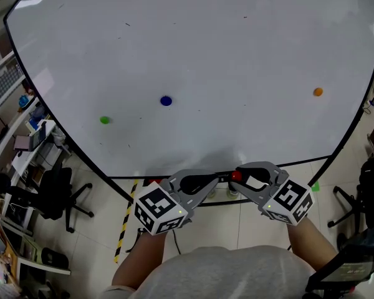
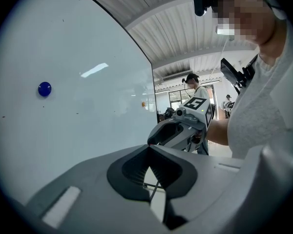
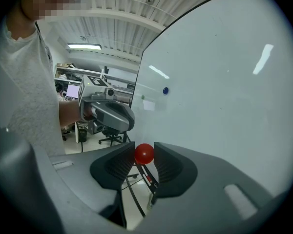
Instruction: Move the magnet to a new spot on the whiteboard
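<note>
Just off the whiteboard (image 1: 206, 42) bottom edge, right claw (image 3: 144, 151) pinches red magnet (image 1: 236, 175).

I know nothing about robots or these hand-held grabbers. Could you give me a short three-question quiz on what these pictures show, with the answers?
1. What does the right gripper hold between its fingers?
A. a red magnet
B. a marker pen
C. nothing

2. True or false: the left gripper has its fingers closed with nothing between them.

3. How many magnets are stuck on the whiteboard, leaving out any that is held?

Key
1. A
2. True
3. Three: the green magnet, the blue magnet and the orange magnet.
</note>
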The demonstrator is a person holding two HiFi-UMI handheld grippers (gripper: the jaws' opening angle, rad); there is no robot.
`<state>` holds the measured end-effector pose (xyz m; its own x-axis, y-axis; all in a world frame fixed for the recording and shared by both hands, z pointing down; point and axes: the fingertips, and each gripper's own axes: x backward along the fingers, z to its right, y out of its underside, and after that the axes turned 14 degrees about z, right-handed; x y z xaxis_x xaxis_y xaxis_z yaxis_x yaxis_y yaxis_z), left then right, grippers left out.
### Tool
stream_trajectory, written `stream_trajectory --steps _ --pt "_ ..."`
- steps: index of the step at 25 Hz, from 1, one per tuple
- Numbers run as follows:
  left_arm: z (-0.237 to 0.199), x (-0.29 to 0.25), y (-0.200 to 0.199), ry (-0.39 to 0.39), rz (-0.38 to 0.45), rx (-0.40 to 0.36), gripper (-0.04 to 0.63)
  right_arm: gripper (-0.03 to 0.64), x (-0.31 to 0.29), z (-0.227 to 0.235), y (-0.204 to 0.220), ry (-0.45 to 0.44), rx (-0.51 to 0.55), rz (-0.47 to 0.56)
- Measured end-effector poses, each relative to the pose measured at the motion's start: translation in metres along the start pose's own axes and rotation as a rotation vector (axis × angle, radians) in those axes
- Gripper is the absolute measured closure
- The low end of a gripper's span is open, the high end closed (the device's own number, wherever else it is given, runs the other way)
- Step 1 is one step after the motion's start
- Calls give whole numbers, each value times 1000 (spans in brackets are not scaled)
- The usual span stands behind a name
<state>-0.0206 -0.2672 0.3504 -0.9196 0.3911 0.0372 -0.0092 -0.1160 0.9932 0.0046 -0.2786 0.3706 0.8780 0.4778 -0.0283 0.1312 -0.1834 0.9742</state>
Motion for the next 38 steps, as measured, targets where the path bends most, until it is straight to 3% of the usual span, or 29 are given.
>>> stream_trajectory --steps 17,26,38 --pt "5 0 -2 4 -5 -1 607 489 1 -7 -5 -3 61 -10" --pt "7 0 -1 9 -7 5 607 489 -1 8 -31 26 119 30" --pt "-4 1 10 10 -25 25 607 489 -31 59 -104 98 412 86"
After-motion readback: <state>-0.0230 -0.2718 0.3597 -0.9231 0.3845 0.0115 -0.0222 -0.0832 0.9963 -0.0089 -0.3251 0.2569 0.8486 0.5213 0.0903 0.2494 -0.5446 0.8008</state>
